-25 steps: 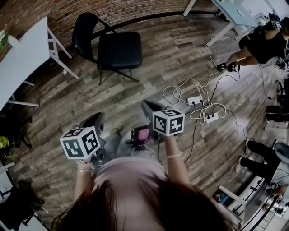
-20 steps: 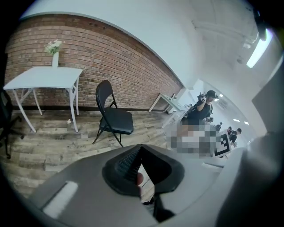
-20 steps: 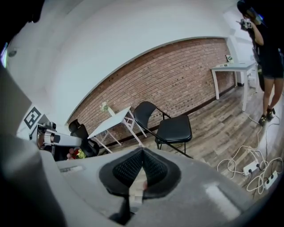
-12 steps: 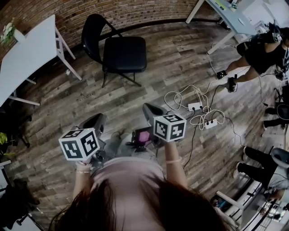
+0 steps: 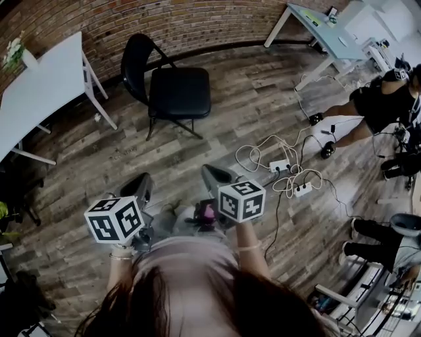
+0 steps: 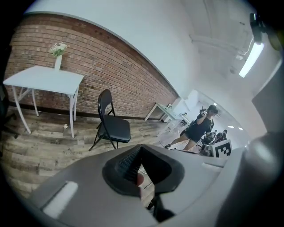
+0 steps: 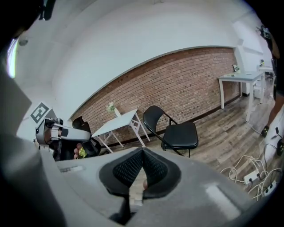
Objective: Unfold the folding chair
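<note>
Hard to make out in the head view: the hands holding the left gripper (image 5: 140, 181) and the right gripper (image 5: 212, 172), covered by the marker cubes. Lower edge filled by hair and shoulders. Cut off at the right edge: legs and shoes of other people, plus a person in black (image 5: 385, 105) partly out of frame. Lower half of each gripper view blocked by the grey body of the tool itself. Behind the pads in both gripper views, a small pinkish spot, too small to tell what. Rear legs of the folding chair (image 5: 172, 89) mostly hidden behind its seat.

Wooden plank floor (image 5: 217, 125) throughout, with a brick wall (image 5: 184, 20) along the far side. At the left, a white table (image 5: 39, 99) with a vase of flowers (image 5: 14, 51) on it. At the upper right, another light table (image 5: 322, 29). On the floor to the right of the grippers, white power strips (image 5: 281, 164) among looped cables.

Black folding chair already unfolded: upright on its legs near the brick wall, seat down, backrest on the side nearer the white table, just beside that table. Left gripper: jaws pressed together, pads meeting, nothing gripped. Right gripper: likewise clenched on nothing. Both held in the air side by side close to the body, pointing toward the chair and well apart from it, with bare floor between.
</note>
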### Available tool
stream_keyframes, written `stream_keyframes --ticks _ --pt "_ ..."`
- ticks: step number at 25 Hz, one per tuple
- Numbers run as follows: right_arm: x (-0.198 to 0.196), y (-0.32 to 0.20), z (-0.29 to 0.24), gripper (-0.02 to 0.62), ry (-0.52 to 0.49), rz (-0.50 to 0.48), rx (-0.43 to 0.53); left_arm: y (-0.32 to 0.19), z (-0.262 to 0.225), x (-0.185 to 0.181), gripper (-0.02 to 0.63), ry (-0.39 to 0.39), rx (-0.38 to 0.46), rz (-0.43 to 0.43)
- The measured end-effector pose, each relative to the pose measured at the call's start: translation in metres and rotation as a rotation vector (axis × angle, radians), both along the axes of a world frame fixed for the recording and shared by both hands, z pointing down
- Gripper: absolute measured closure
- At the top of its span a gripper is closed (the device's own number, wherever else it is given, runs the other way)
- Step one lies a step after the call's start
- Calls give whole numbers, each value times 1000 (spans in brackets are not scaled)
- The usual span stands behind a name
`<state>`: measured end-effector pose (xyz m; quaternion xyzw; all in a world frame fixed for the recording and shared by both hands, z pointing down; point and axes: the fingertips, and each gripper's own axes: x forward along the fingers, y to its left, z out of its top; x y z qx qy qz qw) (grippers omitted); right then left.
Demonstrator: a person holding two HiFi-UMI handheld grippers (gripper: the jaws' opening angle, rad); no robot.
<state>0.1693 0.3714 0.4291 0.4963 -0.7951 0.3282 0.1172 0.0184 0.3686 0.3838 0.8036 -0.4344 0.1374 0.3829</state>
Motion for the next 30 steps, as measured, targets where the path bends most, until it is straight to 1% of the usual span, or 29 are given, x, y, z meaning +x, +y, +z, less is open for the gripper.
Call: stream_keyframes --ticks 4,13,23,30 --pt "-1 6 1 601 13 6 -1 2 -1 2 609 -3 4 19" --pt "-2 7 3 601 7 25 -9 3 -1 2 609 13 -1 37" --pt "19 5 2 601 -11 83 -1 0 -1 1 609 4 0 31" --pt "24 -1 1 601 -32 96 2 -9 -3 4 609 8 4 36"
